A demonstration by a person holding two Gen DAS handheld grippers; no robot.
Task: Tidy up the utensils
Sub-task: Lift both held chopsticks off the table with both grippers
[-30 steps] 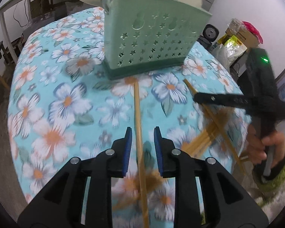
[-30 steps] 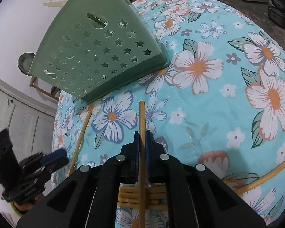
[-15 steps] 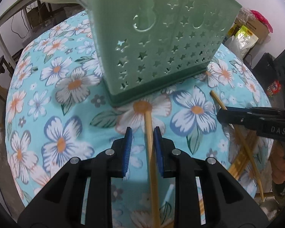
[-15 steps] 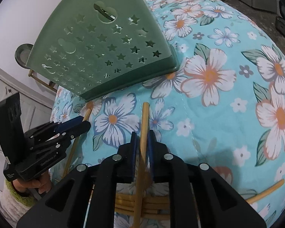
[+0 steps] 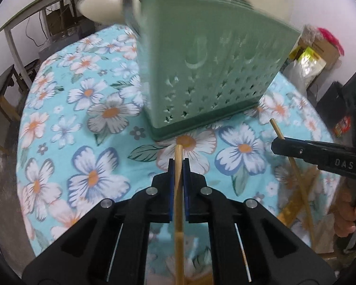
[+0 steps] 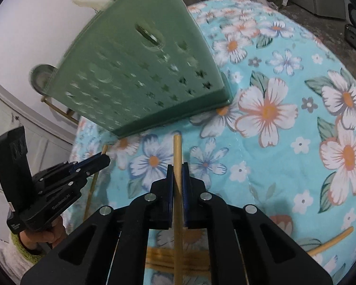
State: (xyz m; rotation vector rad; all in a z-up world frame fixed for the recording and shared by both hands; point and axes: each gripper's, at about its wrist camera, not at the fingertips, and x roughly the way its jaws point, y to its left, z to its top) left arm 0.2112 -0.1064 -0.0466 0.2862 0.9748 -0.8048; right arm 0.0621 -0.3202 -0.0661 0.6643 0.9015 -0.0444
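A green star-punched utensil holder (image 5: pixel 213 71) stands on the flowered tablecloth (image 5: pixel 83 142). My left gripper (image 5: pixel 178 163) is closing its jaws on a wooden chopstick (image 5: pixel 178 152); the blue pads press its sides and its tip pokes out toward the holder's base. In the right wrist view my right gripper (image 6: pixel 177 168) is also closing, pads tight on a second chopstick (image 6: pixel 177 149) aimed at the holder (image 6: pixel 140 78). Each gripper shows in the other's view: the right one (image 5: pixel 276 146) at the right, the left one (image 6: pixel 105 159) at the lower left.
A bundle of loose chopsticks (image 6: pixel 159 258) lies on the cloth under the right gripper, and one more chopstick (image 6: pixel 332 239) lies at the lower right. Spoons stick up from the holder. Boxes and bags (image 5: pixel 308 59) crowd the floor beyond the table's right edge.
The left jaws have closed from a wide gap onto the chopstick, and the left gripper has moved nearer the holder. The right gripper keeps its chopstick and has barely moved.
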